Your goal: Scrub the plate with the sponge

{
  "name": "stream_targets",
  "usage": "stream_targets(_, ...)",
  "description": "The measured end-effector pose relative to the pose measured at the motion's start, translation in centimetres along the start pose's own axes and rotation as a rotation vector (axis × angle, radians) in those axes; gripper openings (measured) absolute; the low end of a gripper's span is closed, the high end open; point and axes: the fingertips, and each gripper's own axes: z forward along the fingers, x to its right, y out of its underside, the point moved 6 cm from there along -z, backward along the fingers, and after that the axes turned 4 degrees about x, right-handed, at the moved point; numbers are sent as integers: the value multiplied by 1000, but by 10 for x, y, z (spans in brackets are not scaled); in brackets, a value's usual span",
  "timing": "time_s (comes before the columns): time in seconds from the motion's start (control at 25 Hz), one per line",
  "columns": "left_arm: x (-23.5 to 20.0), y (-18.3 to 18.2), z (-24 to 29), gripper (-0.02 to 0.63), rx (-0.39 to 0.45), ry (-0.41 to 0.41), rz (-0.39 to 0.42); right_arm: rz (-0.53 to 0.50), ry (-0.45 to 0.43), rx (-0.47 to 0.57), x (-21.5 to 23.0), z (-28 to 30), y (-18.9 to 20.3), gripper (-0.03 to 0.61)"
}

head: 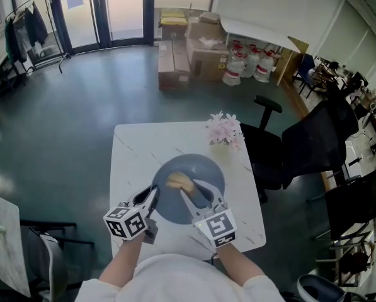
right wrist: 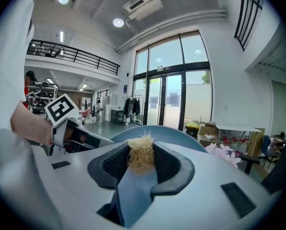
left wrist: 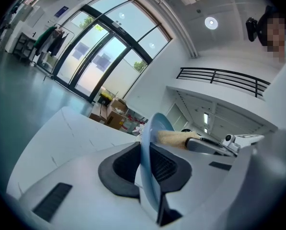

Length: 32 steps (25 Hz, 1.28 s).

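Note:
A round blue plate sits in the middle of the white table. My left gripper is shut on the plate's left rim. In the left gripper view the plate stands edge-on between the pads. My right gripper is shut on a tan, fibrous sponge that rests on the plate's inner face. In the right gripper view the sponge is pinched between the jaws, with the plate behind it. The left gripper's marker cube shows at the left. The sponge also shows against the plate's right face.
A bunch of pink flowers stands at the table's far right corner, close to the plate. Black office chairs crowd the right side. Cardboard boxes and bottles sit on the floor beyond. Another chair is at the near left.

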Motion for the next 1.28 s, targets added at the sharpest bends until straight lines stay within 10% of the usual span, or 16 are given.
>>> stream_targets(0.56,-12,-6,-3,46,23,-19,-24,39,242,-115,62,-44,34,146)
stream_targets(1.28,-29,-24,5,52,109,-48,-59,119,24,-198,-29,-36,66,146)
